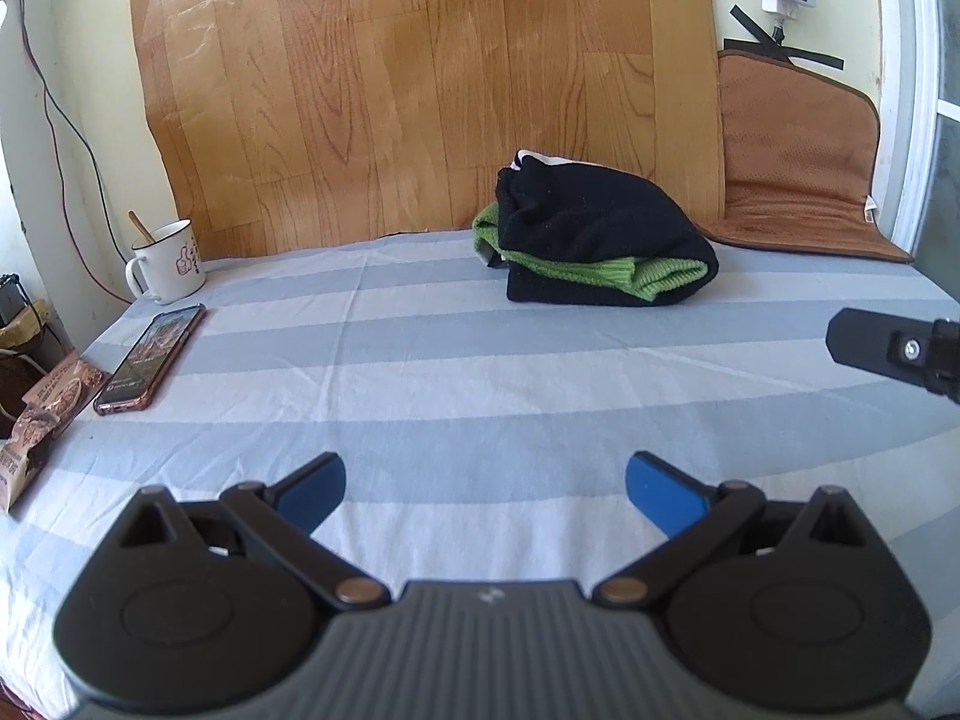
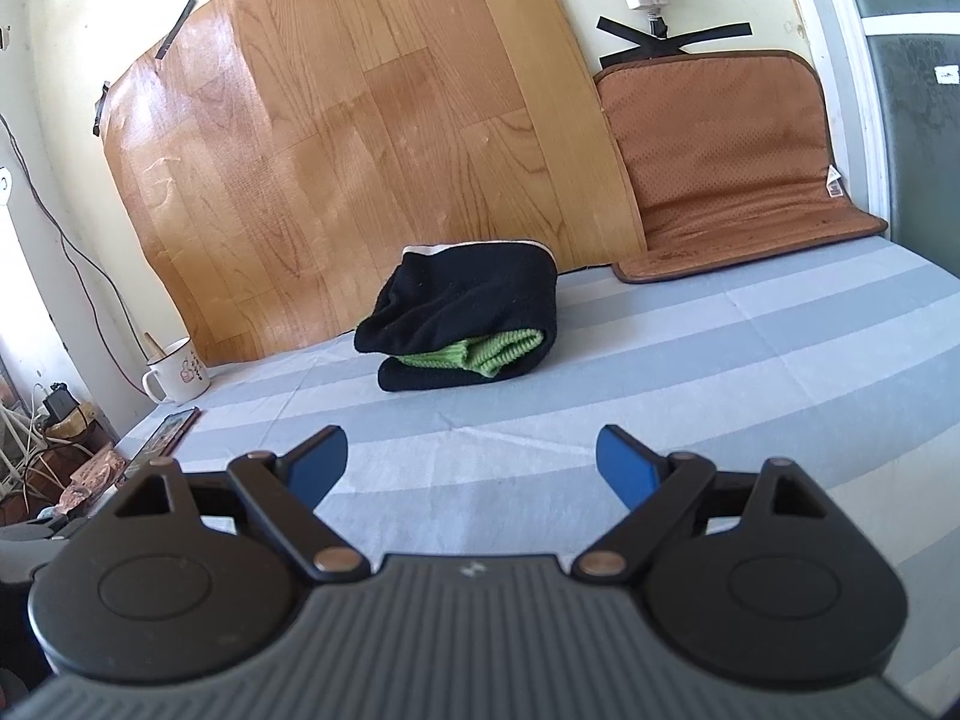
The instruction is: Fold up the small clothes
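A folded black and green garment (image 1: 600,240) lies in a bundle on the striped sheet (image 1: 480,372) near the back wall; it also shows in the right wrist view (image 2: 468,318). My left gripper (image 1: 485,489) is open and empty, hovering over the sheet well in front of the bundle. My right gripper (image 2: 472,462) is open and empty, also in front of the bundle. One black finger of the right gripper (image 1: 864,345) shows at the right edge of the left wrist view.
A white mug (image 1: 168,264) with a stick in it and a phone (image 1: 150,360) lie at the sheet's left edge, with a snack packet (image 1: 42,420) beside. A brown cushion (image 2: 732,168) leans on the wall at the back right. A wood-pattern sheet (image 1: 420,90) covers the wall.
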Action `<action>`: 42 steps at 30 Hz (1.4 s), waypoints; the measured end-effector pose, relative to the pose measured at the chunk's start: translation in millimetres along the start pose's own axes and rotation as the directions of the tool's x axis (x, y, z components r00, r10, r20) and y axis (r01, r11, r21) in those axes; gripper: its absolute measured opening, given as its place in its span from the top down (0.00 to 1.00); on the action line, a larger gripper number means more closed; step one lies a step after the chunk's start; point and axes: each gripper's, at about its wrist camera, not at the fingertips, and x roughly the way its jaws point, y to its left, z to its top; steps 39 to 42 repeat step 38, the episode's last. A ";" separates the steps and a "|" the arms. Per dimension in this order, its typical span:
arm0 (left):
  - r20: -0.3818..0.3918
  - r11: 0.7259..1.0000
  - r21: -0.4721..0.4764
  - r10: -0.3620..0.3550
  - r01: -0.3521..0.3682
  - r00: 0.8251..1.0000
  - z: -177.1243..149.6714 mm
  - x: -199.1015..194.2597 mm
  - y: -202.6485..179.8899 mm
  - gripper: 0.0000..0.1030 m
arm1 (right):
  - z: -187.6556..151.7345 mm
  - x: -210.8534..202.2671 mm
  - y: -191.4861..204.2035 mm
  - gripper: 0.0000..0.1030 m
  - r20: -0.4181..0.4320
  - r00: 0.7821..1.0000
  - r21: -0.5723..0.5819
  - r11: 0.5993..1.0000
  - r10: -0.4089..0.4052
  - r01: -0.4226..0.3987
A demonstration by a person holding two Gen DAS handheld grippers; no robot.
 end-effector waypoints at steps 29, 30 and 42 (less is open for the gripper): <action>-0.066 1.000 0.019 -0.022 0.023 0.998 -5.6 11.2 -8.3 0.00 | -1.0 2.3 -7.5 0.11 -0.013 1.000 0.032 0.999 0.003 -0.003; -0.066 1.000 0.019 -0.022 0.023 0.998 -5.3 11.5 -8.0 0.00 | -1.1 2.6 -7.8 0.11 -0.014 1.000 0.033 0.999 0.004 -0.003; -0.066 0.999 0.018 -0.029 0.030 0.997 -4.9 12.9 -7.7 0.00 | -1.5 3.3 -8.0 0.11 -0.016 1.000 0.034 0.999 0.004 -0.004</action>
